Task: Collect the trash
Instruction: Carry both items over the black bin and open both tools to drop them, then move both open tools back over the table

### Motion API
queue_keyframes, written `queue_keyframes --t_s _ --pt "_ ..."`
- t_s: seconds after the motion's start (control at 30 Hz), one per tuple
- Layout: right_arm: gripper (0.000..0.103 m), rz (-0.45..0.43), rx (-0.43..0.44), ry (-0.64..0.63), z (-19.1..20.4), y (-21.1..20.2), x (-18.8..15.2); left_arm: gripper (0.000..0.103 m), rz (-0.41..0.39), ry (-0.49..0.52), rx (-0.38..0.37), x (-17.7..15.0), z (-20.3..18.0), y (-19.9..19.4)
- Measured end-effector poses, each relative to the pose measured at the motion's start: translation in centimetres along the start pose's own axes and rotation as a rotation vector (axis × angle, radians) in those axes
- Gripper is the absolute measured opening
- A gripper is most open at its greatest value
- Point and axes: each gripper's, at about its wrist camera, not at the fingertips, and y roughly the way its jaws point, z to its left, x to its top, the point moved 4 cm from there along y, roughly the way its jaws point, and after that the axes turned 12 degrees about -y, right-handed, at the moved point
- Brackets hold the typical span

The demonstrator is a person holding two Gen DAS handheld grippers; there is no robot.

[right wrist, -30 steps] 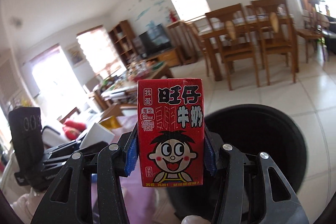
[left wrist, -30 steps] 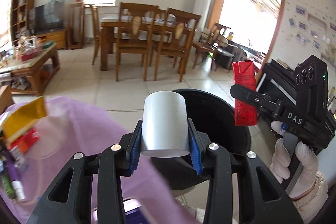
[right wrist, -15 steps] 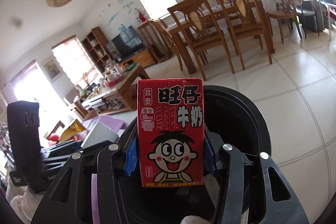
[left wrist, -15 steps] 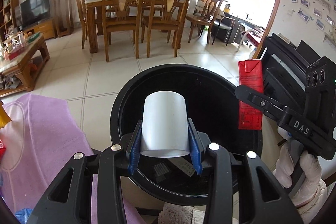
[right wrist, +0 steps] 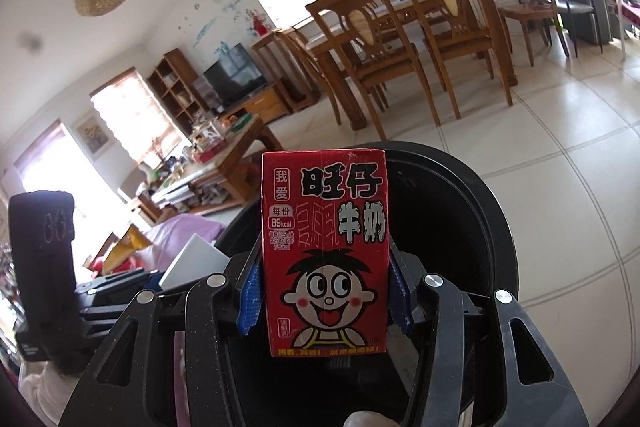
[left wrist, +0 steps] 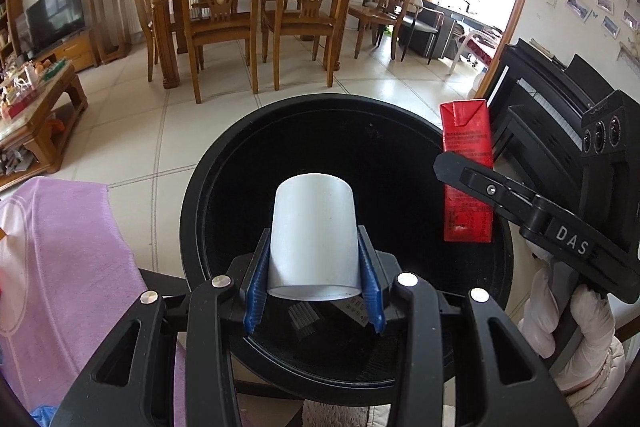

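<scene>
My left gripper (left wrist: 314, 291) is shut on a white paper cup (left wrist: 314, 235), held upside down over the open mouth of a round black trash bin (left wrist: 224, 167). My right gripper (right wrist: 324, 303) is shut on a red milk carton (right wrist: 326, 247) with a cartoon face, also over the bin (right wrist: 472, 211). In the left wrist view the carton (left wrist: 466, 167) and the right gripper (left wrist: 460, 167) hang over the bin's right rim. In the right wrist view the cup (right wrist: 192, 261) and the left gripper (right wrist: 152, 281) show at the left. Small scraps lie at the bin's bottom.
A table with a pink cloth (left wrist: 60, 247) and snack wrappers (right wrist: 124, 247) stands left of the bin. A black piano (left wrist: 540, 99) is at the right. A wooden dining table with chairs (left wrist: 260, 19) and a coffee table (left wrist: 32, 107) stand further off on the tiled floor.
Both grippers have moved from above the pink table to over the bin and tilted downward. The cup and the carton stay gripped.
</scene>
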Motion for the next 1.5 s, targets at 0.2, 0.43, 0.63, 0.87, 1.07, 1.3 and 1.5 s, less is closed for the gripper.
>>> queue_keyframes --t_s 0.2,0.43,0.63,0.87,1.07,1.3,1.5 --pt "0.069 0.008 0.01 0.01 0.3 -0.1 -0.1 0.066 -0.024 0.01 0.005 0.3 -0.3 -0.7" --pt "0.073 -0.021 0.01 0.012 0.9 -0.9 0.0 0.078 -0.089 0.045 0.026 0.3 -0.8 -2.5" --pt "0.073 -0.049 0.003 -0.002 2.2 -1.8 0.5 0.083 -0.161 0.058 0.038 -0.3 -0.7 -5.5" --pt "0.076 -0.033 0.03 -0.071 6.9 -0.9 1.6 0.083 -0.228 0.021 0.042 -1.2 2.3 -9.7" --pt "0.08 -0.007 0.099 -0.193 14.7 1.5 3.1 0.083 -0.288 -0.077 0.092 -2.2 9.4 -14.1" --pt "0.08 0.11 0.234 -0.285 25.1 7.5 4.5 0.083 -0.34 -0.269 0.215 -3.4 22.5 -19.3" --pt "0.08 0.243 0.288 -0.374 34.1 14.9 4.0 0.083 -0.307 -0.401 0.33 -2.6 33.7 -20.8"
